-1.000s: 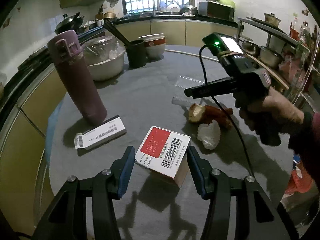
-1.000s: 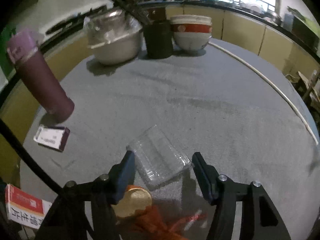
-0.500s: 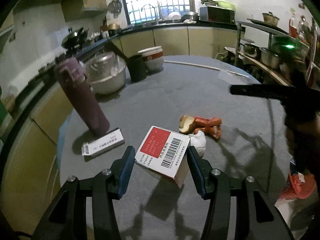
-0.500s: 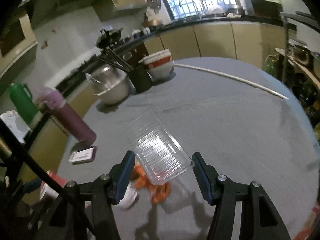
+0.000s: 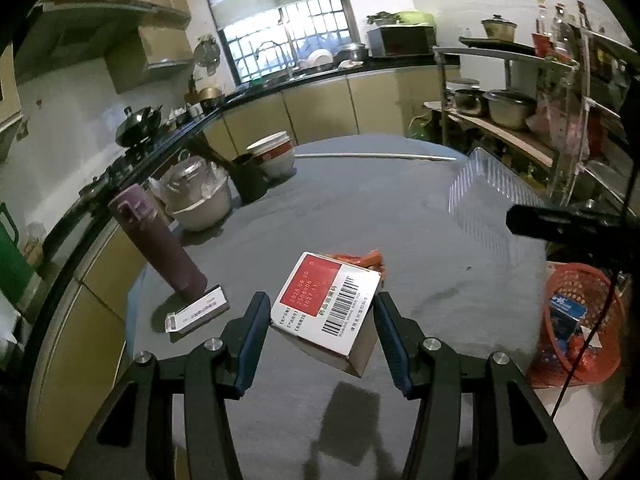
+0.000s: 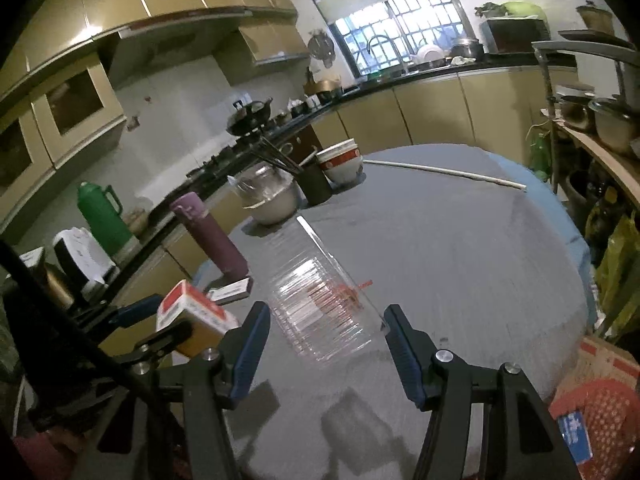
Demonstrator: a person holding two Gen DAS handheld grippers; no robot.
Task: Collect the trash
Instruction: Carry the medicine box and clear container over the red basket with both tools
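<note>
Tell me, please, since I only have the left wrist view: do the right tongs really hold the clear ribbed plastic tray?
Observer: Yes. In the right wrist view, the clear ribbed plastic tray sits between both blue pads of the right tongs. It is lifted off the grey round table, with its shadow underneath.
Operator: Thank you. Does anything stand next to the red mesh basket?
Observer: Yes. A brown cardboard box with red print lies just behind the red mesh basket.
Operator: Is there anything else on that side?
Observer: A yellow plastic bag hangs or stands past the table's right edge; I cannot tell which.
</note>
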